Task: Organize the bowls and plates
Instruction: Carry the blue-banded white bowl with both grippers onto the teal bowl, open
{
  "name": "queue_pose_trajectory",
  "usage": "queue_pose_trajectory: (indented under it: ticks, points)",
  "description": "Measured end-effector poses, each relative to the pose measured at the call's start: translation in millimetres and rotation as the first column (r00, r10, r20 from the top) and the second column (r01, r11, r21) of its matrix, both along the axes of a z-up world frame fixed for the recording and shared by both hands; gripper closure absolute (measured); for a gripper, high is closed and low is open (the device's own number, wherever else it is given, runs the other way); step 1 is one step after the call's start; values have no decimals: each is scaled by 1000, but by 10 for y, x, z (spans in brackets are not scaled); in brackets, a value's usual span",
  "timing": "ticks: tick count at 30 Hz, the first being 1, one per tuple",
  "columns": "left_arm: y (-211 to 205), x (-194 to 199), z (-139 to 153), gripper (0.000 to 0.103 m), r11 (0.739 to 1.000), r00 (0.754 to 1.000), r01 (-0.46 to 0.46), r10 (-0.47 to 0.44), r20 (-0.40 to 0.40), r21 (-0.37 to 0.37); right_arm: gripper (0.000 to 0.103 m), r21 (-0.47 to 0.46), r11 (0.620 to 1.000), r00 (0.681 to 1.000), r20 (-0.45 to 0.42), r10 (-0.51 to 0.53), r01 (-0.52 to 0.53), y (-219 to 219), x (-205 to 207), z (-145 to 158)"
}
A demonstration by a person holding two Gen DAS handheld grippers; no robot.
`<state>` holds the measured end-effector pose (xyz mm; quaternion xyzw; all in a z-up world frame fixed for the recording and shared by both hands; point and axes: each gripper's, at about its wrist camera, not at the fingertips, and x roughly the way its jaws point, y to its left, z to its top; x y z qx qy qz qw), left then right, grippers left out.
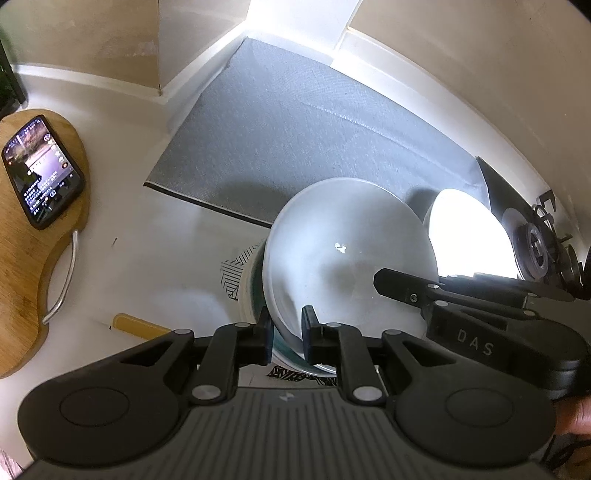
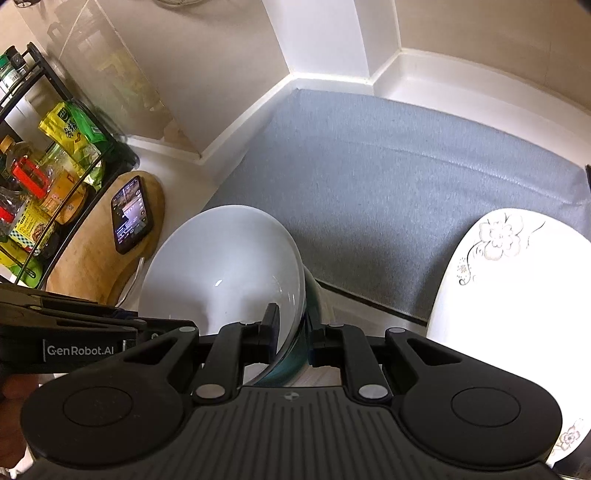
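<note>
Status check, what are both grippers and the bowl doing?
Left gripper and right gripper both shut on bowl rim. Flowered plate beside it. Grey mat ahead.

You are working in soft daylight that pours in from the top centre of the left wrist view, where the wall gap [image 1: 291, 18] burns out to pure white. The flowered plate [image 2: 509, 291] is overexposed too: at the right of both views its surface is a featureless glare. The white bowl [image 1: 347, 254] carries a small specular glint and casts a soft shadow to its left on the grey mat [image 1: 295, 140]. Your fisheye lenses bend the counter edges and darken the frame corners. Focus is fair at centre; the spice rack [image 2: 40, 177] at the left edge of the right wrist view looks smeared
</note>
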<state>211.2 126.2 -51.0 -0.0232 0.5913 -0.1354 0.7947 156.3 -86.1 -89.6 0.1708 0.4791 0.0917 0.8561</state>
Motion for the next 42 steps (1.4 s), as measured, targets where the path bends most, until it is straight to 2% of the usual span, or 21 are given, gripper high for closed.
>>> queue_pose_trajectory:
  ticks: [18, 36, 39, 42]
  points:
    - [85, 73, -14, 84, 998, 999, -24, 22, -45, -50, 87, 103, 995, 996, -90, 9, 1, -148, 140, -78]
    - [92, 167, -33, 84, 998, 997, -9, 4, -82, -61, 84, 126, 992, 986, -161, 34, -13, -168, 303, -87]
    - [110, 200, -39, 83, 997, 995, -6, -1, -97, -71, 82, 130, 991, 982, -184, 41, -17, -165, 334, -86]
    - [120, 216, -31, 69, 995, 994, 10, -21, -107, -104, 78, 144, 989, 977, -209, 48, -17, -159, 363, -87]
